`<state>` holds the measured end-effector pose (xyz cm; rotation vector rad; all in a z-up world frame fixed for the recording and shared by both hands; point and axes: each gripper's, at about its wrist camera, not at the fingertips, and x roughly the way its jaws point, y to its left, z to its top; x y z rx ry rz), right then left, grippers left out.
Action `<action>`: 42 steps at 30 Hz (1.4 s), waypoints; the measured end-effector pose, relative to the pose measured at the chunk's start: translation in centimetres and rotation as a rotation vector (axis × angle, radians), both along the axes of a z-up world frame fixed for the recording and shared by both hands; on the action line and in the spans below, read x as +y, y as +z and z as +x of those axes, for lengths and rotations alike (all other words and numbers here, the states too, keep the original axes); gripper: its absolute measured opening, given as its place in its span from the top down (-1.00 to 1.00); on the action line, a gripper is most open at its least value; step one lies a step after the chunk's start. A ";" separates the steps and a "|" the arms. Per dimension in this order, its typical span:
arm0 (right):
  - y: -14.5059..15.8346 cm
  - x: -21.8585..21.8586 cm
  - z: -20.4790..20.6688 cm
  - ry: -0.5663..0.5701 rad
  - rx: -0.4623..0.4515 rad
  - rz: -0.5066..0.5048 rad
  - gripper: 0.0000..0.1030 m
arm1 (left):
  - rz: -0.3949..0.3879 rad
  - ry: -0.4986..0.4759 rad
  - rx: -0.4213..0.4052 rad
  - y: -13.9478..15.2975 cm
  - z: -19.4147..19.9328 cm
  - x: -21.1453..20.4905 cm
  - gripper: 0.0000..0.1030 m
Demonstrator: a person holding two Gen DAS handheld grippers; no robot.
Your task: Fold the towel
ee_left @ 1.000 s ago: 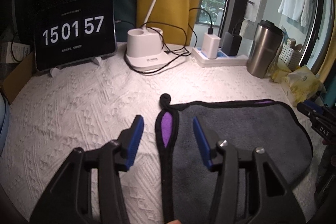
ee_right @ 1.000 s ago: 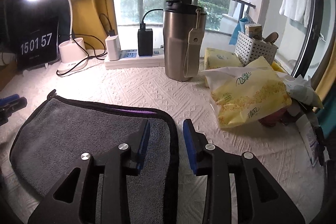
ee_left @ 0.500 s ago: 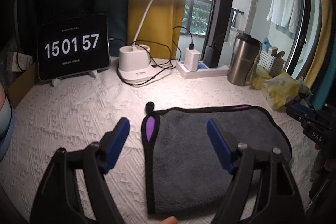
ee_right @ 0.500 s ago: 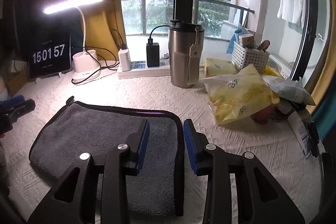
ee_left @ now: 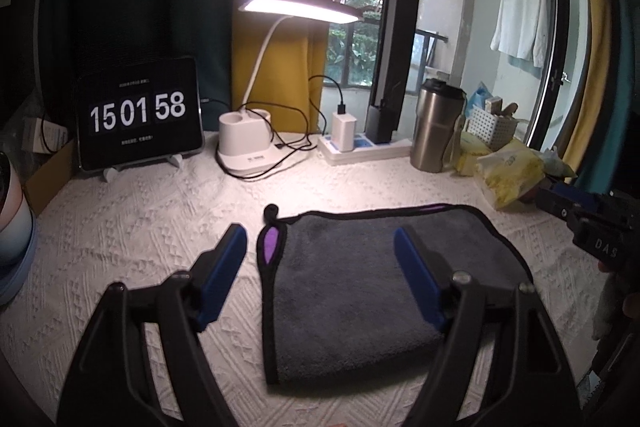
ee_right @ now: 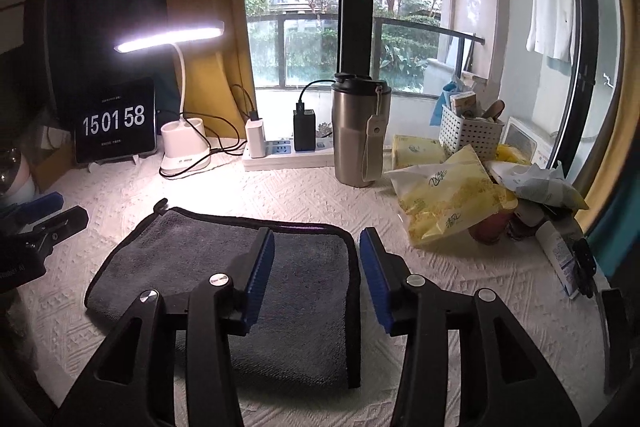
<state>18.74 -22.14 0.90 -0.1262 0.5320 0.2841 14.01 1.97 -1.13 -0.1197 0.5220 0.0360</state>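
Observation:
A dark grey towel (ee_left: 360, 283) with black trim lies folded flat on the white textured cloth; a purple patch and a small loop show at its far left corner. It also shows in the right wrist view (ee_right: 224, 267). My left gripper (ee_left: 320, 267) is open wide and empty, raised above the towel's left part. My right gripper (ee_right: 316, 267) is open and empty, raised over the towel's right edge. The right gripper shows at the right edge of the left wrist view (ee_left: 584, 215).
At the back stand a tablet clock (ee_left: 138, 119), a lit desk lamp (ee_left: 252, 143), a power strip with chargers (ee_left: 360, 143) and a steel tumbler (ee_right: 360, 131). Yellow snack bags (ee_right: 444, 199) and a white basket (ee_right: 470, 133) crowd the right side.
Both grippers have lifted and pulled back from the towel. The left one has opened wider and the right one has opened a little. The towel has not moved.

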 end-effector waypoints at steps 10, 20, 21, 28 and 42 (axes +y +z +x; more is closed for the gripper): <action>1.1 0.5 -2.8 0.032 -0.063 -0.015 0.08 | 0.009 -0.003 -0.073 0.7 -2.6 -0.2 -0.50; 1.2 0.8 -5.7 0.057 -0.118 -0.041 0.07 | 0.067 -0.024 -0.194 1.6 -6.0 -1.1 -0.50; 1.2 0.8 -6.0 0.058 -0.121 -0.039 0.07 | 0.065 -0.027 -0.196 1.7 -6.1 -1.2 -0.50; 1.7 0.7 -8.4 0.053 -0.175 -0.022 0.05 | 0.015 -0.032 -0.224 1.6 -8.2 -1.4 -0.56; 1.2 -0.2 -13.3 0.048 -0.273 -0.014 -0.13 | -0.011 -0.029 -0.319 1.8 -12.2 -1.3 -0.85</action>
